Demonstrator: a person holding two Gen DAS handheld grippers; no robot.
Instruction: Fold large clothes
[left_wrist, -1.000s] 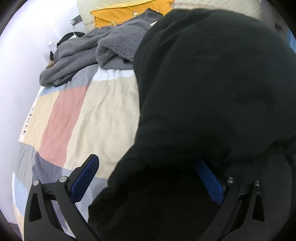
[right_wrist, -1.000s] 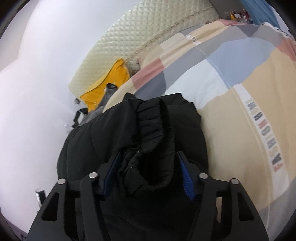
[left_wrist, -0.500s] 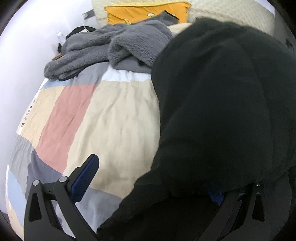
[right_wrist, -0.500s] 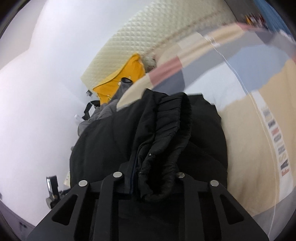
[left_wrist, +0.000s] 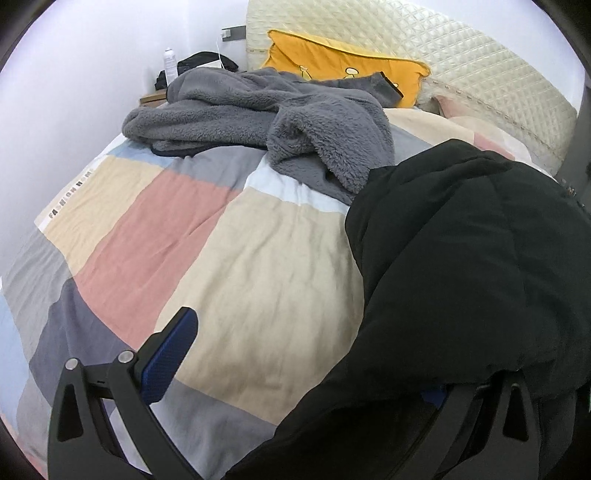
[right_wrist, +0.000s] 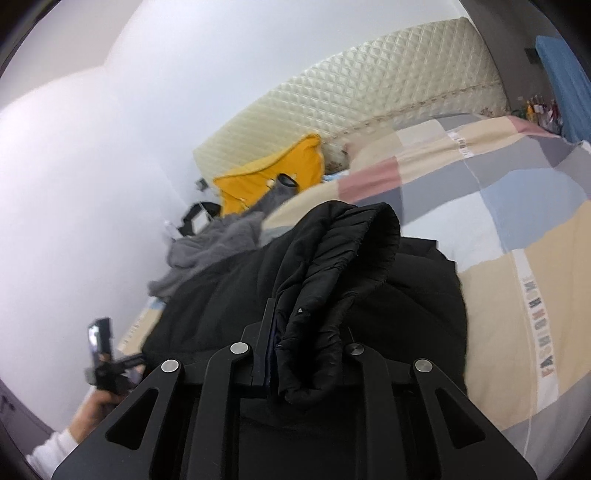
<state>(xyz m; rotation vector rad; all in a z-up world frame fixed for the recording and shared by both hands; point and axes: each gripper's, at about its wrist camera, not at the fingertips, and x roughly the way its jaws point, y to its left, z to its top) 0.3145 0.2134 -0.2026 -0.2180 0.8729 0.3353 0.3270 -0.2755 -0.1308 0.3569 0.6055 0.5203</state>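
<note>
A black padded jacket (left_wrist: 461, 258) lies on the right side of the bed. In the right wrist view my right gripper (right_wrist: 306, 332) is shut on a bunched, ribbed sleeve end of the jacket (right_wrist: 343, 251), which stands up out of the jaws. My left gripper (left_wrist: 306, 350) is open wide at the jacket's left edge. Its left blue pad (left_wrist: 170, 354) is bare above the duvet, while its right finger is buried under black fabric. In the right wrist view the left gripper (right_wrist: 99, 354) shows at lower left, held by a hand (right_wrist: 96, 406).
A patchwork duvet (left_wrist: 221, 240) covers the bed. A grey fleece garment (left_wrist: 277, 122) is heaped near the head, in front of a yellow pillow (left_wrist: 343, 70) and quilted cream headboard (left_wrist: 461, 66). A bottle (left_wrist: 169, 62) stands on a bedside table by the white wall.
The right jaws closed on the sleeve end and lifted it. The left gripper drew back and rolled, so the jacket fills less of its view and more duvet shows.
</note>
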